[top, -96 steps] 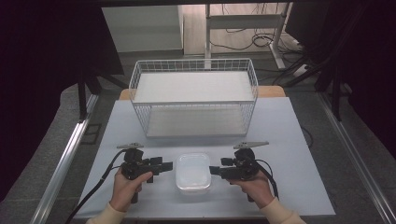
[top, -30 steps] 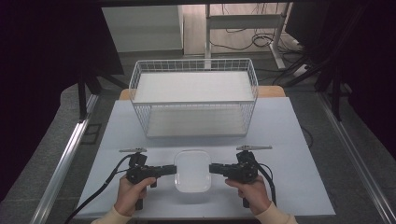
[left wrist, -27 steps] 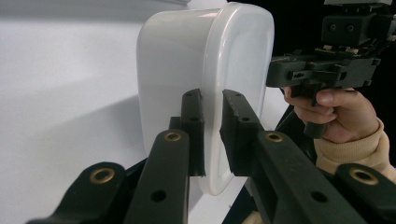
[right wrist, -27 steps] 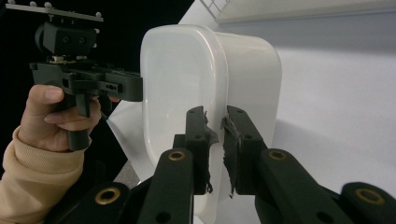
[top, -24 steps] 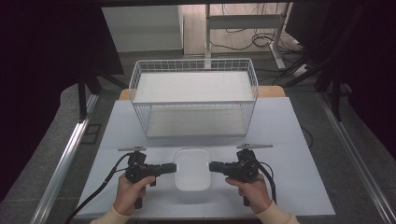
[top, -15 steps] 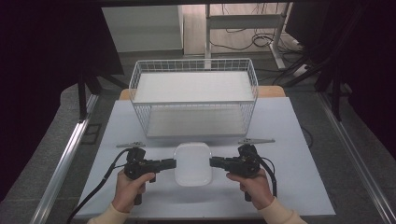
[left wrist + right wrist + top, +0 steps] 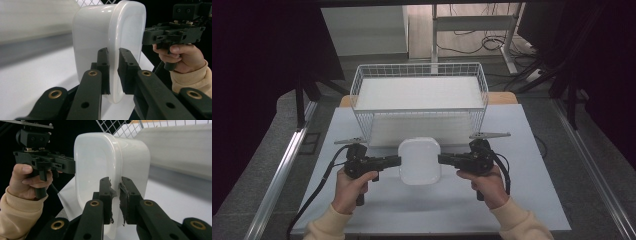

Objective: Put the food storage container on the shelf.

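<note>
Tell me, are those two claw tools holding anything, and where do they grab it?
Yes: the white plastic container. The left gripper pinches its rim on one side, the right gripper pinches the rim on the opposite side.

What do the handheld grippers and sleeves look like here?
Left gripper and right gripper: black pistol-grip bodies, grey three-cornered top plates, black trailing cables. Linkage jaws carry brass-coloured rivets; the right gripper's pads look frayed. The person's sleeves are cream with ribbed cuffs.

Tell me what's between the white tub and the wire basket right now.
Nothing: in the high view only bare table lies between the white tub, clamped by both claws, and the wire basket behind it.
</note>
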`<action>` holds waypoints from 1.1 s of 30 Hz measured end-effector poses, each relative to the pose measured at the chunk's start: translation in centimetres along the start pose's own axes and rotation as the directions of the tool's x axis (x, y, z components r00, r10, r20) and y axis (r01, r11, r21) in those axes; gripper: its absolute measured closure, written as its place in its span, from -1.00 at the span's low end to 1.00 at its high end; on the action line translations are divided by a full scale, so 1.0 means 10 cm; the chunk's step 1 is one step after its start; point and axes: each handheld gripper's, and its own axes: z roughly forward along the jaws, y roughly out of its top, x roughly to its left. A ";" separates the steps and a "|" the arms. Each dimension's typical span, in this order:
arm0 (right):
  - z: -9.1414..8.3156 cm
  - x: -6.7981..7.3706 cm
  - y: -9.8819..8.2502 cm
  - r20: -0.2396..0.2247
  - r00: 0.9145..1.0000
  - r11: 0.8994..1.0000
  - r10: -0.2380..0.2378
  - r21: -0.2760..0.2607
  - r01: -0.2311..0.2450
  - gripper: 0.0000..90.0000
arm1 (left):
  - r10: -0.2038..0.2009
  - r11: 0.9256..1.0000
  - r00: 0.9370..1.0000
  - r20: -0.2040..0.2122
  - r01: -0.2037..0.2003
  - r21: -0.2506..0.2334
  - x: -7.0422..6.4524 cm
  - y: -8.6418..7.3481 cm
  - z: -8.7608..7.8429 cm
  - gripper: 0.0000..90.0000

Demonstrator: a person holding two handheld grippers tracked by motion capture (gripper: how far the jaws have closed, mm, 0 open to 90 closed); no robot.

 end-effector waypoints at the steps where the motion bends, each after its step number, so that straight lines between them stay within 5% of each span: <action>1: -0.01 0.01 0.02 0.002 1.000 1.000 -0.005 -0.002 0.005 0.78 | 0.004 1.000 1.000 0.002 -0.004 -0.001 0.00 0.02 -0.01 0.78; 21: -0.15 0.12 0.58 0.032 0.996 0.995 -0.082 -0.048 0.083 0.78 | 0.089 0.996 0.996 -0.011 -0.090 -0.029 -0.16 0.62 -0.09 0.78; 33: -0.19 0.12 0.79 0.047 0.992 0.992 -0.113 -0.047 0.115 0.77 | 0.097 0.995 0.995 -0.005 -0.097 -0.037 -0.15 0.81 -0.08 0.78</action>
